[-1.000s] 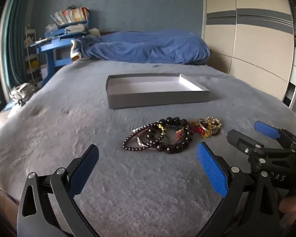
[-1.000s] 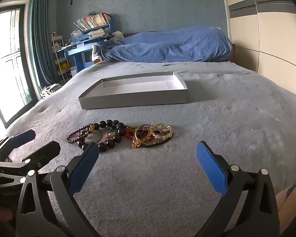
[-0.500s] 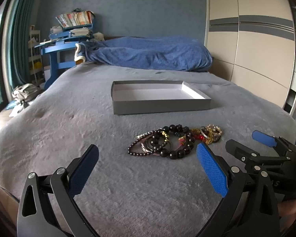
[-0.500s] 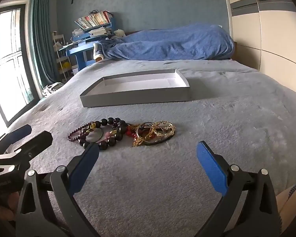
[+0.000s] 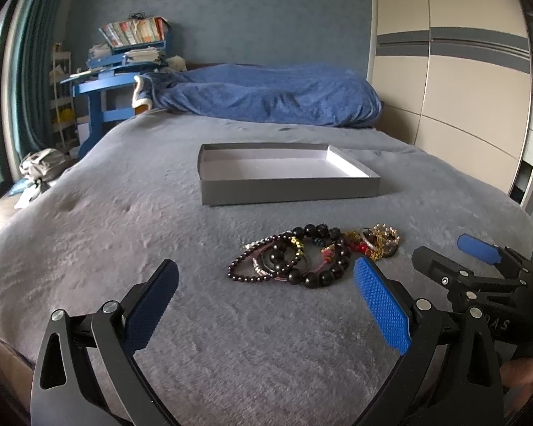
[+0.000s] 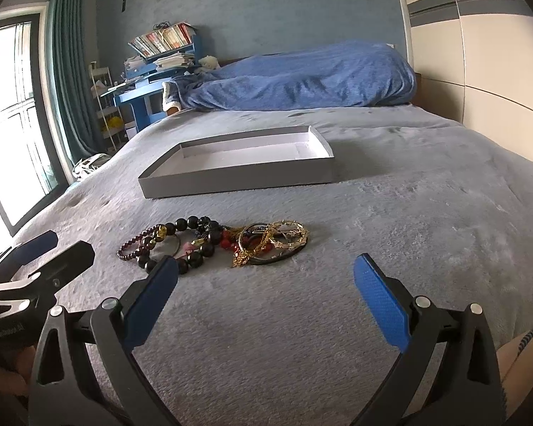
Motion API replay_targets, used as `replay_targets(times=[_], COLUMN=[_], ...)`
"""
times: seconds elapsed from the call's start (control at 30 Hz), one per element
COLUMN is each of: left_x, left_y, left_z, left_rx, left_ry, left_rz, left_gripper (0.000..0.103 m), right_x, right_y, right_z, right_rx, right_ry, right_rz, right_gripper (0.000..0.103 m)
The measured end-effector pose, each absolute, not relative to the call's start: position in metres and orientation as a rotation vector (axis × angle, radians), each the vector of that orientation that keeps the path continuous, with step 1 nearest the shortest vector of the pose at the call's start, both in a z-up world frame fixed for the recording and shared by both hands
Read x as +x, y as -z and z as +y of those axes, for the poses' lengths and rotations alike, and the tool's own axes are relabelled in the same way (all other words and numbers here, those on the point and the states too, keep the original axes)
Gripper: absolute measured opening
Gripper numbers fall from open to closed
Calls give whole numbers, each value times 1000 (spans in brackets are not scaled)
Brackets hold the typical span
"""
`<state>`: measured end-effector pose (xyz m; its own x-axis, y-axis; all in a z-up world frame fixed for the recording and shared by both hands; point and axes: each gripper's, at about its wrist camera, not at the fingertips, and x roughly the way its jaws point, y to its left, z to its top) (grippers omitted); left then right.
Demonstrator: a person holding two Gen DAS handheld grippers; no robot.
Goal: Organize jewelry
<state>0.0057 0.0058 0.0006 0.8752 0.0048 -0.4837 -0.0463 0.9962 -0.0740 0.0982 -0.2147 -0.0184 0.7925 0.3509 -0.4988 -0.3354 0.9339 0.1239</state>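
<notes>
A tangled pile of jewelry lies on the grey bedspread: dark bead bracelets (image 5: 302,261) (image 6: 181,241) on the left, gold chains and bangles (image 5: 378,243) (image 6: 273,241) on the right. Beyond it sits a shallow grey box (image 5: 284,188) (image 6: 238,177) with a white, bare inside. My left gripper (image 5: 264,296) is open, a short way in front of the beads, holding nothing. My right gripper (image 6: 264,291) is open too, just short of the gold pieces. Each gripper shows at the edge of the other's view.
A rumpled blue duvet (image 5: 266,99) lies across the head of the bed. A blue desk (image 5: 103,88) stacked with books stands at the far left. Cream wardrobe doors (image 5: 462,88) line the right side. A window and teal curtain (image 6: 71,71) are on the left.
Both grippers have moved slightly forward and lower toward the jewelry pile. The left view has tilted up, showing more of the wall. Jaws stay open; jewelry and box unmoved.
</notes>
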Motion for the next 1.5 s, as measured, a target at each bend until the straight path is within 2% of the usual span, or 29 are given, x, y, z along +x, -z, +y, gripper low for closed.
replay_targets(times=[1.5], left_x=[21], left_y=[5], left_z=[14], left_rx=[-89], left_ry=[-56], left_rz=[542], left_gripper=[98], right_x=[106], right_y=[14], right_z=[-222], right_rx=[61], right_ry=[-380], right_rz=[544], right_gripper=[98])
